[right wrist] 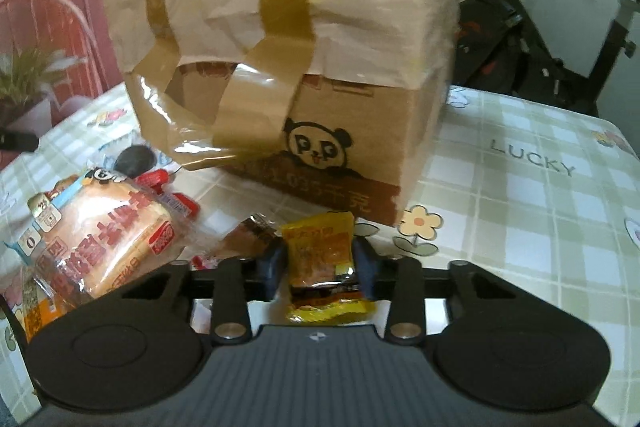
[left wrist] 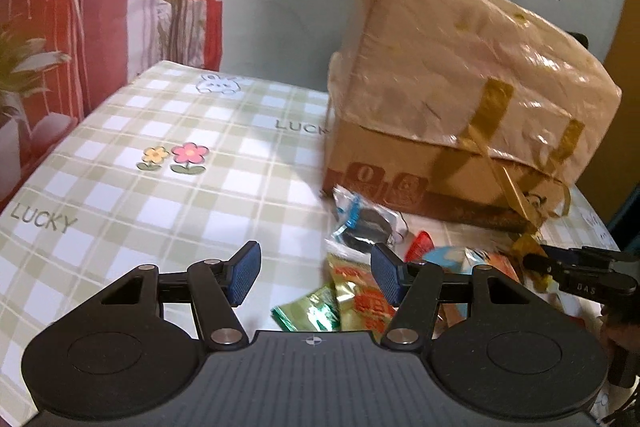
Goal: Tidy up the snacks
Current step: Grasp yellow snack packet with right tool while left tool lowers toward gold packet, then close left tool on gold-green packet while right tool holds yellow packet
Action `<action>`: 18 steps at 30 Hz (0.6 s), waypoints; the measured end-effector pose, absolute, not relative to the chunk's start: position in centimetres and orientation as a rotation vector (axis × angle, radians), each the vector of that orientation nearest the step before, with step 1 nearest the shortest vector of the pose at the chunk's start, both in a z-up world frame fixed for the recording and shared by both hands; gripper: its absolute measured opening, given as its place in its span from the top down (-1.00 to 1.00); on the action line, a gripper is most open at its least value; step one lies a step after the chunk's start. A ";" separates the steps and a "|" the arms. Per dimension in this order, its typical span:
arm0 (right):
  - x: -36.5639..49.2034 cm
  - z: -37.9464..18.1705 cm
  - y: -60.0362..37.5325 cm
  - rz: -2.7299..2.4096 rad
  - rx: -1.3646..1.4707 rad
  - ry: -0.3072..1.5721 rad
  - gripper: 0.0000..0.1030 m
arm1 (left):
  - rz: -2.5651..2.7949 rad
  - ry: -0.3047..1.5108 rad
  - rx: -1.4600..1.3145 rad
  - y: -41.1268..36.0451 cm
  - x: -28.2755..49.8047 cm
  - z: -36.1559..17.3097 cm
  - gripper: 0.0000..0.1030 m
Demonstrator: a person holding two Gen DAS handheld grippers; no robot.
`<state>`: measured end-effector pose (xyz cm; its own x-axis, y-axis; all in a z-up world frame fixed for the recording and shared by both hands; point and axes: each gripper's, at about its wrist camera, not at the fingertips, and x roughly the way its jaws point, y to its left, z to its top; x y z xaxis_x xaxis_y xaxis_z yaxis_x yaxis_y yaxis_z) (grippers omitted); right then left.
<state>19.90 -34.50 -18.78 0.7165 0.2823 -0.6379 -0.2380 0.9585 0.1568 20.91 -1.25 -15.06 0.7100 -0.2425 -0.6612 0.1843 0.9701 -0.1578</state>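
A taped cardboard box (left wrist: 460, 115) stands on the checked tablecloth, and it also fills the right wrist view (right wrist: 288, 59). My right gripper (right wrist: 320, 263) is shut on a yellow snack packet (right wrist: 324, 259) just in front of the box. My left gripper (left wrist: 316, 275) is open and empty above a green and gold packet (left wrist: 320, 307). A clear packet with dark cookies (left wrist: 360, 227) lies by the box. A wrapped bread pack (right wrist: 100, 243) lies left of the right gripper. The right gripper shows at the left wrist view's right edge (left wrist: 576, 275).
Red sausage sticks (right wrist: 160, 183) and a brown packet (right wrist: 248, 239) lie near the box. A red wire chair (left wrist: 44, 27) and a plant (left wrist: 24, 59) stand beyond the table's left edge. An exercise bike (right wrist: 520, 27) stands behind the table.
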 end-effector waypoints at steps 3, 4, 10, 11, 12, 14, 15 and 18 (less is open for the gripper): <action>19.1 -18.9 -34.9 0.263 0.095 0.689 0.32 | -0.257 0.761 -0.063 -2.2 20.7 -15.6 -0.24; 19.0 -18.9 -34.8 0.259 0.092 0.688 0.32 | -0.263 0.767 -0.055 -2.5 20.6 -15.9 -0.24; 18.6 -19.0 -34.5 0.264 0.074 0.672 0.33 | -0.279 0.804 -0.007 -4.0 21.0 -17.1 -0.25; 18.6 -19.0 -34.7 0.266 0.076 0.671 0.33 | -0.275 0.806 0.006 -4.2 21.3 -17.3 -0.26; 18.6 -19.0 -34.7 0.268 0.079 0.670 0.33 | -0.272 0.808 0.016 -4.4 21.5 -17.5 -0.26; 18.6 -19.0 -34.7 0.270 0.085 0.671 0.33 | -0.270 0.824 0.027 -4.8 22.2 -17.8 -0.26; 18.7 -19.0 -34.8 0.271 0.086 0.672 0.33 | -0.268 0.835 0.031 -5.0 22.4 -18.0 -0.26; 18.7 -19.0 -34.7 0.273 0.087 0.672 0.33 | -0.269 0.852 0.045 -5.6 22.4 -18.5 -0.31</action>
<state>18.70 -34.69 -19.01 0.7488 0.2771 -0.6021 -0.2210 0.9608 0.1673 22.36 -5.60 -18.52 0.6264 -0.2165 -0.7488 0.2528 0.9652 -0.0676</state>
